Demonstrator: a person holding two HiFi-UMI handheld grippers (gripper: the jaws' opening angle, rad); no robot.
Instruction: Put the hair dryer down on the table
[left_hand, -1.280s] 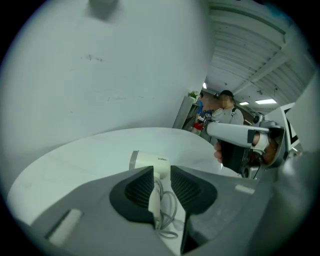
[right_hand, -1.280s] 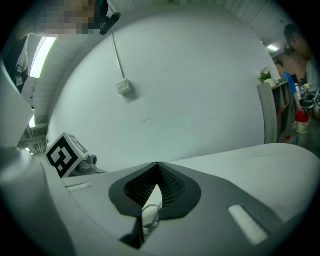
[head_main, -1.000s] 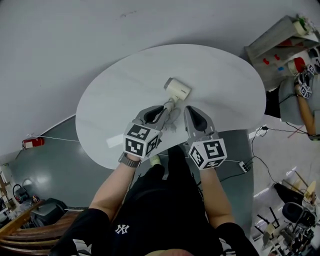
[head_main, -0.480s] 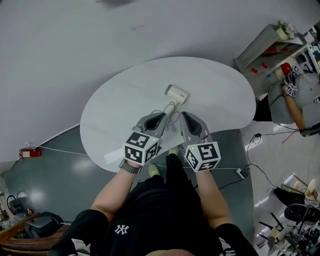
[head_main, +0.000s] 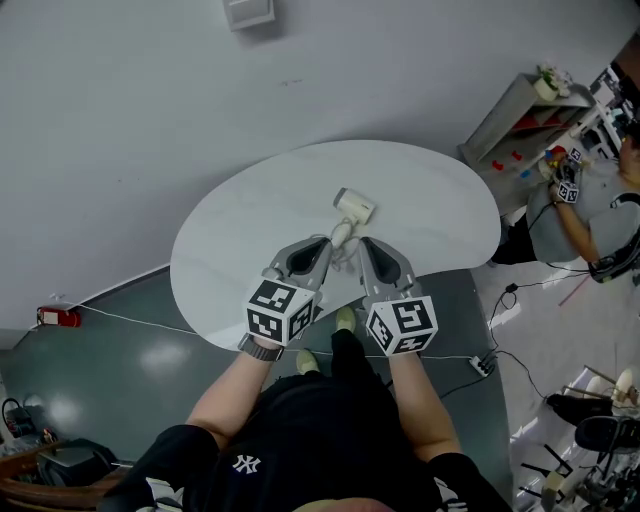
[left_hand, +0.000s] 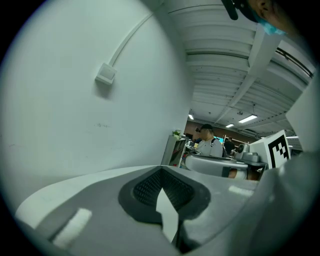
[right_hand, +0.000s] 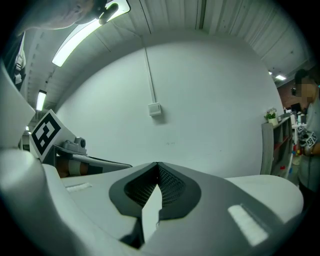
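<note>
The cream hair dryer (head_main: 353, 207) lies on the white oval table (head_main: 240, 240), its handle pointing back toward me and its cord (head_main: 346, 256) looped on the table between my two grippers. My left gripper (head_main: 325, 242) sits just left of the handle's end, shut and holding nothing. My right gripper (head_main: 365, 243) is just right of the handle, also shut and holding nothing. Both gripper views look over the table at the wall. In them the left gripper (left_hand: 161, 172) and the right gripper (right_hand: 157, 167) have their jaws closed together, and the dryer is out of sight.
A grey shelf unit (head_main: 520, 110) with small items stands past the table's right end, and a person (head_main: 590, 215) holding grippers is beside it. A power strip (head_main: 483, 365) and cables lie on the floor at right. A white wall box (head_main: 248, 12) is mounted above.
The head view has tilted, so the table sits lower in frame. The grippers and dryer keep much the same positions relative to each other; both grippers stay shut.
</note>
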